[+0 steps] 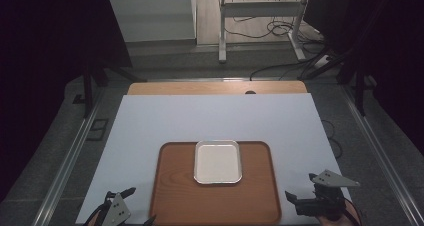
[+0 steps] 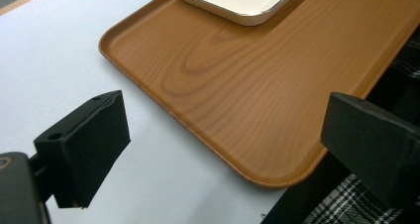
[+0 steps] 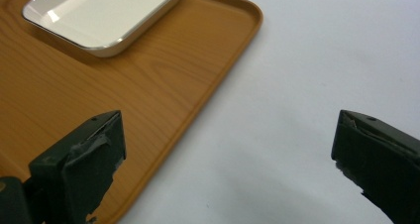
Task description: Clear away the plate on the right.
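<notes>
A brown wood-grain tray (image 1: 215, 196) lies on a white sheet (image 1: 215, 118) near the table's front edge. A shallow white dish (image 1: 218, 161) with a metal rim sits empty on the tray's far middle. My left gripper (image 1: 141, 205) hovers open at the tray's near left corner. In the left gripper view, the left gripper (image 2: 223, 120) spans the tray (image 2: 237, 85) corner, with the dish (image 2: 242, 1) beyond. My right gripper (image 1: 300, 185) is open just right of the tray. In the right gripper view, the right gripper (image 3: 228, 149) straddles the tray (image 3: 124, 85) edge and bare sheet, the dish (image 3: 99, 11) ahead.
The white sheet (image 3: 322, 60) covers most of a wooden table (image 1: 215, 88). Beyond it, a metal frame (image 1: 222, 31) and cables stand on the floor. Checked fabric (image 2: 346, 201) shows below the table's near edge.
</notes>
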The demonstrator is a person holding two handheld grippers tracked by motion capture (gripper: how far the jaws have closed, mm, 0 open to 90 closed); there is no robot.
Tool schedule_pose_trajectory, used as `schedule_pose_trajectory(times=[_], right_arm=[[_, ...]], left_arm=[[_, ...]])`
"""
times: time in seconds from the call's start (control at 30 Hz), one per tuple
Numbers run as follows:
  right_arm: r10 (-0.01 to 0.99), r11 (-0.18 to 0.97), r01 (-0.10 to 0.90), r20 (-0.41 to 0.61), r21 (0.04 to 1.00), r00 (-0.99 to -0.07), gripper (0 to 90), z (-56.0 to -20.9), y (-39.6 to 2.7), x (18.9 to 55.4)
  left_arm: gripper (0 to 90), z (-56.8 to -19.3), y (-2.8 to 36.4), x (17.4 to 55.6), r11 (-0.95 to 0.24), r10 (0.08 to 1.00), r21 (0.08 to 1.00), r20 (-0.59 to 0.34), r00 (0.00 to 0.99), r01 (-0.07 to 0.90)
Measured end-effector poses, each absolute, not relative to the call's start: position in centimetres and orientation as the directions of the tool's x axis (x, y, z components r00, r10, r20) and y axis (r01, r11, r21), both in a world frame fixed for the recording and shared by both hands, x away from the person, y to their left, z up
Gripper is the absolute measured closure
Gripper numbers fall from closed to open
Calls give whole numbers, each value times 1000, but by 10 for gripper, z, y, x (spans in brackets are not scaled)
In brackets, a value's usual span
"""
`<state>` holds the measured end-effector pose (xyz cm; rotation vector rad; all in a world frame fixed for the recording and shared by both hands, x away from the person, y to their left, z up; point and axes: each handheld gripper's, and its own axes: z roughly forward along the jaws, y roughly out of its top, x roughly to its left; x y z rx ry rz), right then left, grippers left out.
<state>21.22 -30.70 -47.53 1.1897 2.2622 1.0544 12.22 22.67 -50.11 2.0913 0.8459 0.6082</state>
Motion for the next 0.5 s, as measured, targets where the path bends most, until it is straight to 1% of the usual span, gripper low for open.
schedule_pose_trajectory(times=[0.33,0.5], right_arm=[[833,340,575,46,744,-552,0,-483,-318,210],[830,351,575,40,739,-557,2,-484,-317,210]], left_arm=[[48,-501,227,122,-470,735,806,132,665,359],[48,-501,227,122,-472,734,805,133,666,359]])
